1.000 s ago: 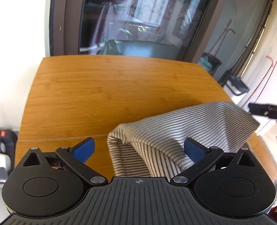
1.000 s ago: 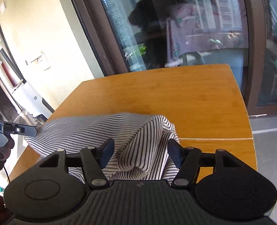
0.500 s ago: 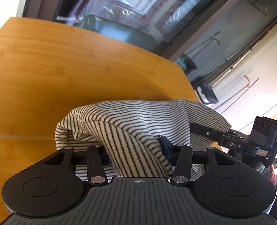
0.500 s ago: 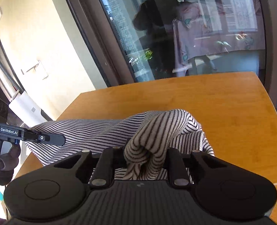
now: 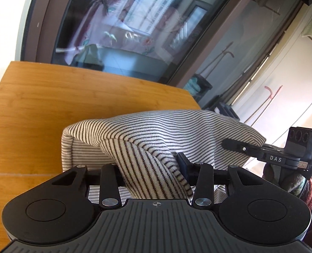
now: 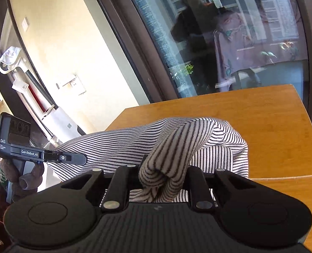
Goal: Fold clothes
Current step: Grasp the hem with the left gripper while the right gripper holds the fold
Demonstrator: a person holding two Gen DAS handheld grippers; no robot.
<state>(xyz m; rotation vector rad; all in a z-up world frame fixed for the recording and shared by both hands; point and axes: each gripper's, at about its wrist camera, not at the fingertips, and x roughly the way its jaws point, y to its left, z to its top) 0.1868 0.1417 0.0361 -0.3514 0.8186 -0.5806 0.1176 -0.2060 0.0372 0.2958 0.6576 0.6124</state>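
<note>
Left gripper (image 5: 153,166) and right gripper (image 6: 163,176), jaws just closed, each pinch a bunch of the striped shirt (image 5: 156,130) above the table (image 5: 50,113); soft, light, limp cloth, best gripped at edges.

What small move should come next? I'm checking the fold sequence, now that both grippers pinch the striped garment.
Probably lift both ends together: the left gripper and right gripper each clamp a bunched end of the striped garment, which sags onto the table.
</note>
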